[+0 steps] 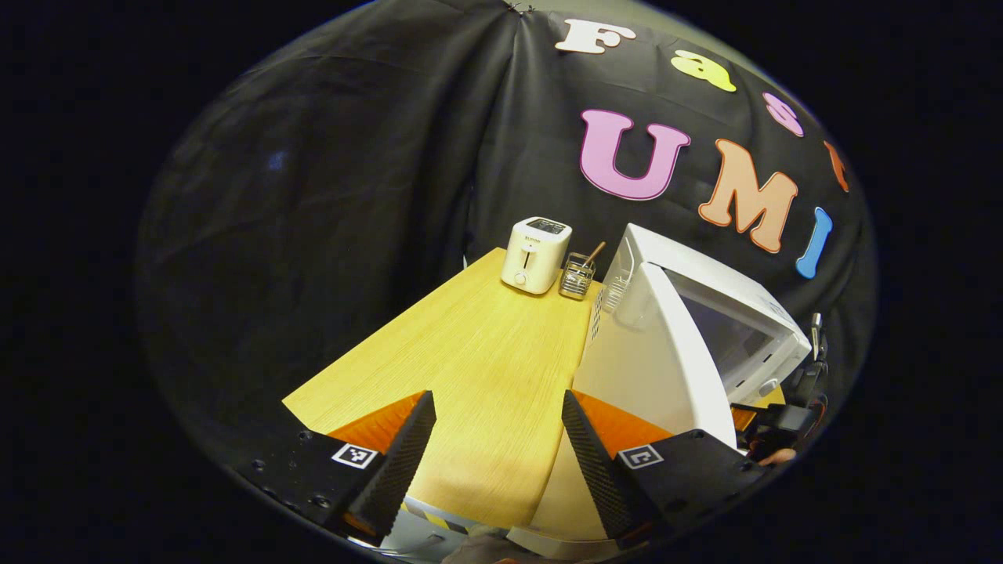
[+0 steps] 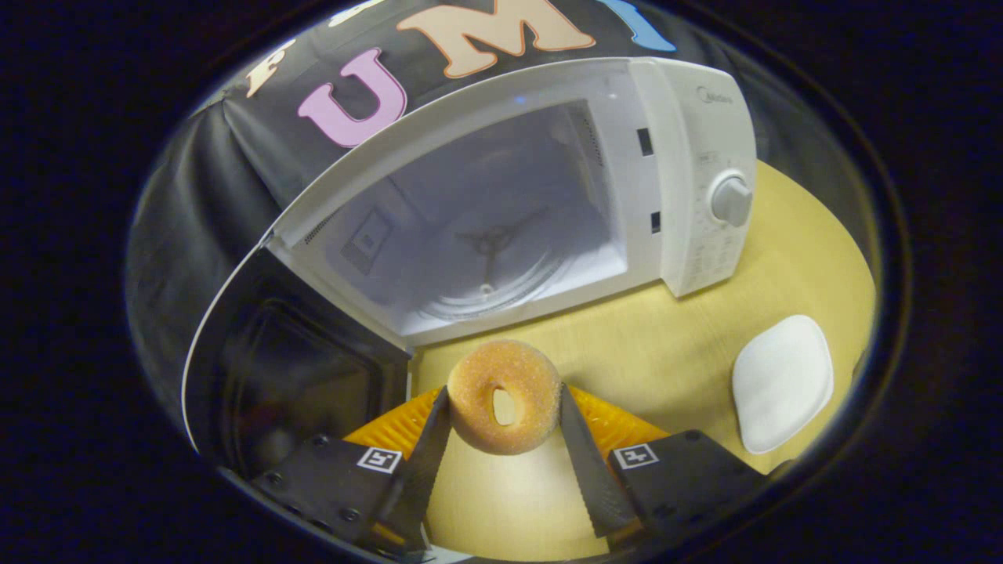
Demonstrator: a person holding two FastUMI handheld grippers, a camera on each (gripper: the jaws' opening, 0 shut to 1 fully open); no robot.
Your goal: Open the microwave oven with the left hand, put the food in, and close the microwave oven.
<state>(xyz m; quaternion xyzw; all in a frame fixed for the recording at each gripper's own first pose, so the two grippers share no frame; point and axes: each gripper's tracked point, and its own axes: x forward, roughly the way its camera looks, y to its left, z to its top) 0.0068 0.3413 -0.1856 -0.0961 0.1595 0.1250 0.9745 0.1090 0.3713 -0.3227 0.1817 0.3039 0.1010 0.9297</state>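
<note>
— Two grippers: what's the right gripper (image 2: 501,407) doing?
— Clamped on a sugared doughnut (image 2: 505,406), just before the open microwave (image 2: 689,180). The left gripper (image 1: 498,439) gapes, holding nothing, beside the door (image 1: 666,368).

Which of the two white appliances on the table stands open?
The microwave oven: its door is swung wide, showing the cavity and turntable. The toaster, at the table's far end by the utensil holder, has no door.

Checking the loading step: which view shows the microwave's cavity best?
The right gripper view: it looks straight into the open microwave, with the turntable ring visible. The left gripper view catches its door and casing from outside.
</note>
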